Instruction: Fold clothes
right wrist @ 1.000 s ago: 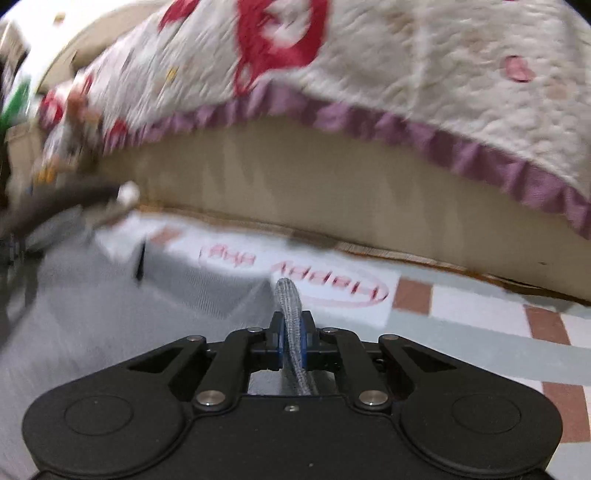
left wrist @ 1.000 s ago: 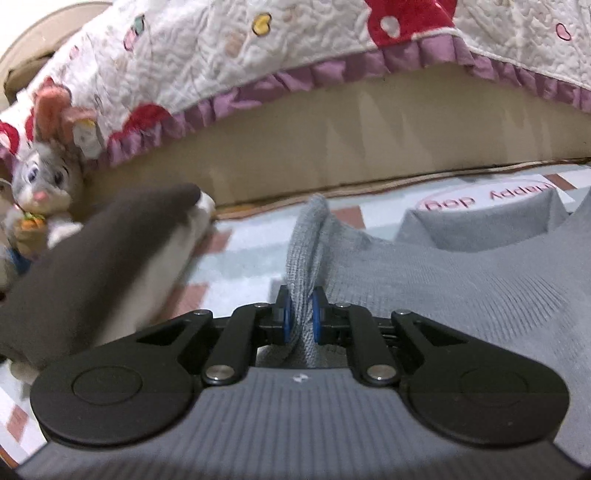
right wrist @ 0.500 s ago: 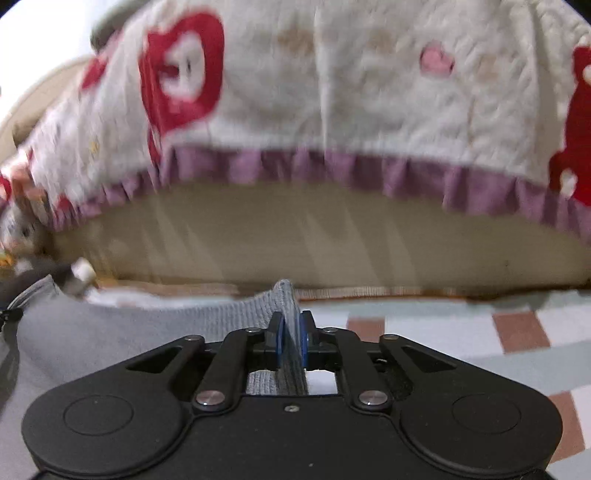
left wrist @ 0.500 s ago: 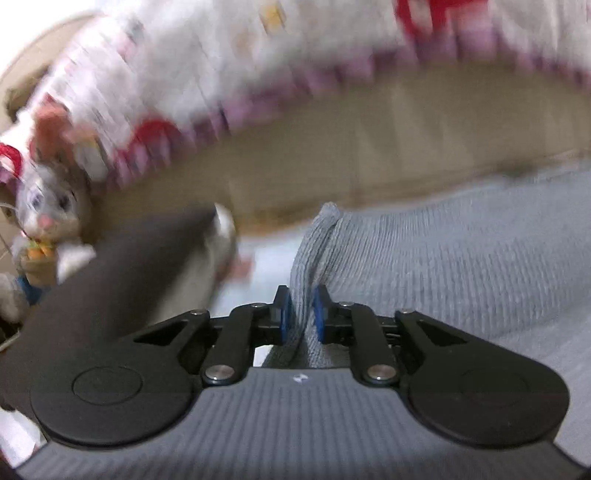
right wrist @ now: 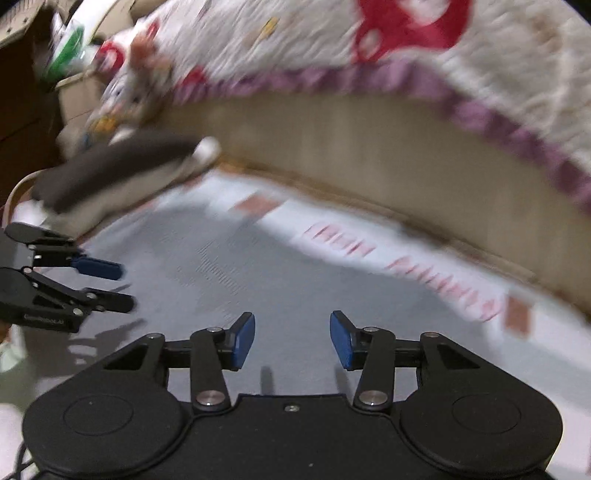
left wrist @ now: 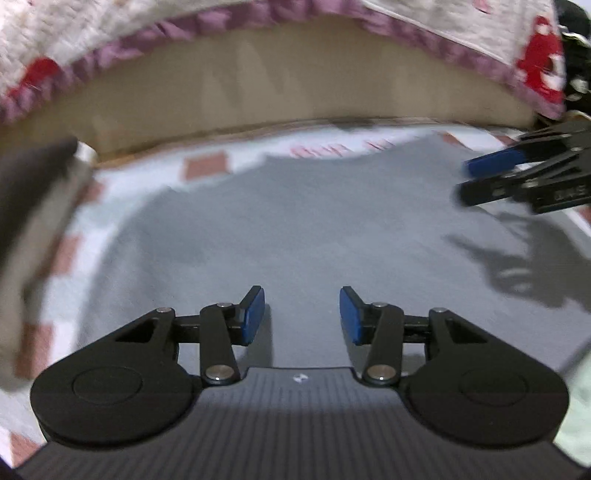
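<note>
A grey knit sweater (left wrist: 295, 229) lies spread flat on the checked mat (left wrist: 205, 166), and the same grey sweater (right wrist: 236, 273) fills the middle of the right wrist view. My left gripper (left wrist: 302, 317) hovers over its near part, open, with nothing between the blue pads. My right gripper (right wrist: 292, 341) is also open and empty above the fabric. Each gripper shows in the other's view: the right gripper (left wrist: 480, 181) at the right edge, the left gripper (right wrist: 110, 286) at the left edge. Both frames are blurred by motion.
A folded dark brown and white garment (right wrist: 118, 173) lies at the mat's left. A plush rabbit (right wrist: 133, 88) sits behind it. A bed with a quilted cover and purple frill (left wrist: 184, 26) borders the far side. Pink lettering on the mat (right wrist: 406, 269) shows past the sweater.
Both grippers held a pinched edge of the sweater earlier. Both have let go and opened, and the sweater now lies flat under them.
</note>
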A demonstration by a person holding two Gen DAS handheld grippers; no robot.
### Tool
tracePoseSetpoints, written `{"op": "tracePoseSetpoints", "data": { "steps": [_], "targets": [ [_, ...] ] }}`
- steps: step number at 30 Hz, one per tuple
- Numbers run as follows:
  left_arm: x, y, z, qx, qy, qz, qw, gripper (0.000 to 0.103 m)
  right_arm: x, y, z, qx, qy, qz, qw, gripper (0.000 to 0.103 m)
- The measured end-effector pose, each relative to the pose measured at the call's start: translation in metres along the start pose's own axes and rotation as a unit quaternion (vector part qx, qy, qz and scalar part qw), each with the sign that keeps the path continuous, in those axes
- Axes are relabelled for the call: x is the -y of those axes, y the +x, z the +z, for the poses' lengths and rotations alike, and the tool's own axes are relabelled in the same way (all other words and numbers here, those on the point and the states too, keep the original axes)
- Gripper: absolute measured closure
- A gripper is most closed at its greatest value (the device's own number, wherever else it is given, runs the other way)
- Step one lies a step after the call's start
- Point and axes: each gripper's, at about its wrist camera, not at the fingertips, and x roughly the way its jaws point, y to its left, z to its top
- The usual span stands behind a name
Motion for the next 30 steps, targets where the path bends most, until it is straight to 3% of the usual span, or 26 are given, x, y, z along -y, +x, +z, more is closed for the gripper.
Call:
{"op": "tracePoseSetpoints", "data": {
  "steps": [4,6,9,12,15,18,22,23,24,27,30],
  "targets": [
    [-0.001,-0.024,-0.021,-0.013,-0.010,-0.022,0.9996,0.054,-0.030,-0.019,-0.026,-0.032,0.045,0.095,0.994,0.052],
    [0.004,-0.024,-0.032,-0.040,-0.010,-0.020,0.9989,0.053,-0.044,-0.025,-0.042,-0.052,0.037,0.117,0.991,0.049],
    [0.022,-0.018,-0.050,-0.061,0.047,0.022,0.9968,0.049,-0.075,-0.022,-0.075,-0.085,-0.047,0.074,0.992,0.049],
    [0.031,-0.020,-0.053,-0.051,0.069,0.044,0.9953,0.047,-0.082,-0.026,-0.103,-0.065,-0.062,0.039,0.995,0.049],
    [0.031,-0.025,-0.057,-0.035,0.052,0.050,0.9968,0.047,-0.079,-0.034,-0.109,-0.055,-0.045,0.024,0.997,0.049],
    [0.041,-0.039,-0.055,0.006,0.078,0.054,0.9955,0.049,-0.071,-0.044,-0.110,-0.065,-0.013,0.022,0.998,0.047],
    [0.065,-0.058,-0.053,0.033,0.096,0.014,0.9947,0.047,-0.042,-0.078,-0.140,-0.067,0.090,-0.001,0.994,0.042],
    [0.071,-0.061,-0.052,0.034,0.105,0.020,0.9937,0.047,-0.033,-0.092,-0.149,-0.055,0.127,-0.010,0.990,0.042],
    [0.076,-0.064,-0.051,0.035,0.110,0.024,0.9931,0.047,-0.021,-0.110,-0.158,-0.024,0.185,0.013,0.982,0.042],
    [0.073,-0.061,-0.043,0.026,0.056,-0.016,0.9979,0.047,0.009,-0.146,-0.186,0.046,0.340,0.063,0.937,0.039],
    [0.066,-0.040,-0.042,-0.017,-0.004,-0.014,0.9998,0.047,0.012,-0.138,-0.193,0.041,0.371,0.052,0.926,0.037]
  ]
}}
